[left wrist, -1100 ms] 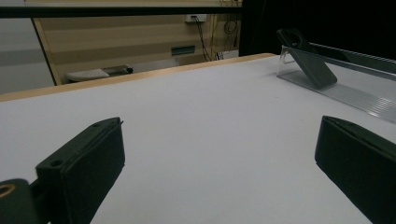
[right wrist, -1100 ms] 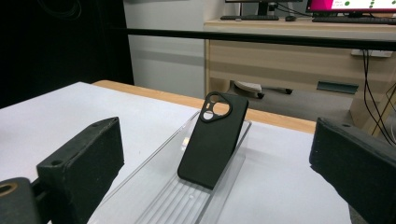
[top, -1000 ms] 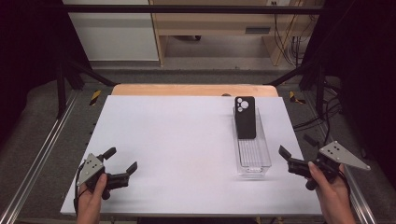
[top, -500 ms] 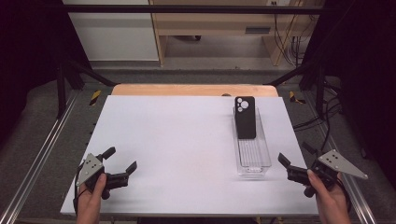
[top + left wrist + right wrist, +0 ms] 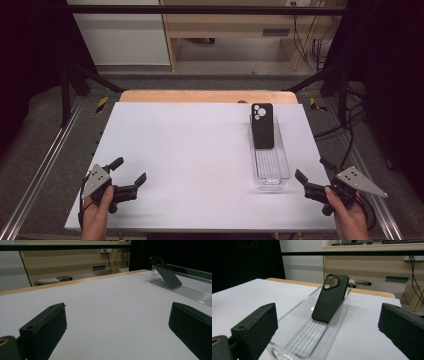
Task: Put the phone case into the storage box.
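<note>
A black phone case (image 5: 262, 126) leans upright against the far end of a clear plastic tray (image 5: 272, 170) on the right half of the white table (image 5: 200, 145). My right gripper (image 5: 311, 169) is open and empty at the near right corner, just right of the tray's near end. The right gripper view looks along the tray (image 5: 312, 340) toward the case (image 5: 331, 298), with the right gripper (image 5: 327, 332) spread wide. My left gripper (image 5: 131, 169) is open and empty at the near left edge. In the left gripper view (image 5: 117, 335), the case (image 5: 166, 273) stands far off to the right.
A wooden strip (image 5: 207, 96) borders the table's far edge. Metal rails (image 5: 42, 165) run along both sides of the table. Black frame posts (image 5: 340, 80) and loose cables (image 5: 345, 135) lie at the right. A cabinet and a bench stand beyond the table.
My right gripper has drawn back a little toward the near edge of the table, still open. The left gripper, case and tray have not moved.
</note>
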